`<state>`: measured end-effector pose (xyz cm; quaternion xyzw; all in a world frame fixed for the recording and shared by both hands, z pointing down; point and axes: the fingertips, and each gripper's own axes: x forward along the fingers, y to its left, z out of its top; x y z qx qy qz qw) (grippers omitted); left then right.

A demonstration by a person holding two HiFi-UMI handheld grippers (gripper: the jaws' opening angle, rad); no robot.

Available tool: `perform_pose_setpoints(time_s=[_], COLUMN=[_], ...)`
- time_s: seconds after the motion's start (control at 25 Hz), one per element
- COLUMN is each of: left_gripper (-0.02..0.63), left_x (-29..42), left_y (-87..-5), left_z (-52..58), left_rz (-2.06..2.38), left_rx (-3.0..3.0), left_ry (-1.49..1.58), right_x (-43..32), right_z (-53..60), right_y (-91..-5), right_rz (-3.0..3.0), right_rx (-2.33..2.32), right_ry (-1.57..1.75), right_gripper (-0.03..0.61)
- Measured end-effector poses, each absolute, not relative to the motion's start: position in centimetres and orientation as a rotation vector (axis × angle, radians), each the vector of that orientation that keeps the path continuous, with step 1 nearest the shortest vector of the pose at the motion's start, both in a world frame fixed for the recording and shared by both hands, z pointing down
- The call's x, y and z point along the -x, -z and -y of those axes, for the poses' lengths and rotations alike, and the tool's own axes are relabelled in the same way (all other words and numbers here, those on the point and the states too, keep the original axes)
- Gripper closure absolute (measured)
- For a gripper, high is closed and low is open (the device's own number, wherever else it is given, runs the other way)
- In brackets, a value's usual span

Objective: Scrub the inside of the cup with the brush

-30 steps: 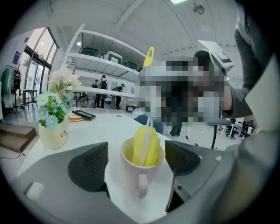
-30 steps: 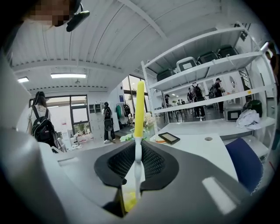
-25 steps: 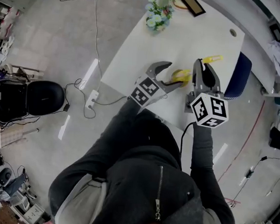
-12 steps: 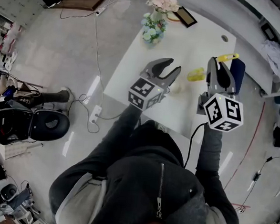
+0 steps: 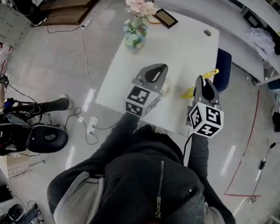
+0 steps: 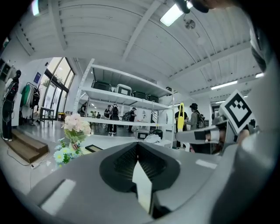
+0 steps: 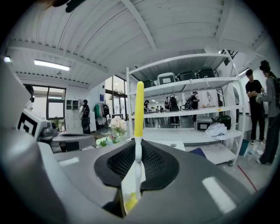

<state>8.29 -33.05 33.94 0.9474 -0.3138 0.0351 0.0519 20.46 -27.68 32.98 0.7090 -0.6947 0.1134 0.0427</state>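
My right gripper point(image 5: 203, 80) is shut on the brush point(image 7: 139, 109). The brush's yellow handle point(image 5: 210, 72) sticks out past the jaws, with a white stem between the pads. A small yellow thing, likely the cup point(image 5: 188, 93), lies on the white table point(image 5: 128, 79) just left of the right gripper and is partly hidden by it. My left gripper point(image 5: 162, 67) hovers over the table's middle. Its jaws are shut, and the left gripper view shows nothing between its fingertips point(image 6: 138, 146). Both grippers point level, out over the table.
A vase of flowers point(image 5: 136, 34) and a picture frame point(image 5: 165, 17) stand at the table's far end. A blue chair point(image 5: 223, 67) sits at the right edge. On the floor to the left are cables, a power strip point(image 5: 91, 125) and black bags point(image 5: 33, 137).
The left gripper's jaws, wide open by the yellow cup a second ago, have closed on nothing. Both grippers have risen off the table, and the brush has stayed in the right gripper.
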Motion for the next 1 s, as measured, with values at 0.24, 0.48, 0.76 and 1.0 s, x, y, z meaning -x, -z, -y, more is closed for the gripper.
perform_pose_setpoints(time_s=[0.24, 0.48, 0.76, 1.0], left_gripper=[0.603, 0.603, 0.603, 0.603], left_x=[-7.4, -7.6, -7.5, -7.0], left_y=[-35.1, -35.6, -35.9, -36.7], left_z=[32.3, 32.0, 32.1, 32.0], left_rz=[0.947, 0.932, 0.952, 0.972], left_rx=[-2.851, -2.867, -2.866, -2.844], left_ry=[-0.121, -0.131, -0.137, -0.154], right_x=[-20.4, -20.5, -20.8, -21.0], right_z=[26.6, 26.4, 26.5, 26.4], right_y=[-35.1, -34.9, -34.6, -35.1], right_rz=[2.083, 2.093, 2.112, 2.121], right_rx=[-2.186, -2.195, -2.185, -2.175], right_ry=[-0.375, -0.368, -0.36, -0.373], right_gripper=[0.537, 0.537, 0.537, 0.537])
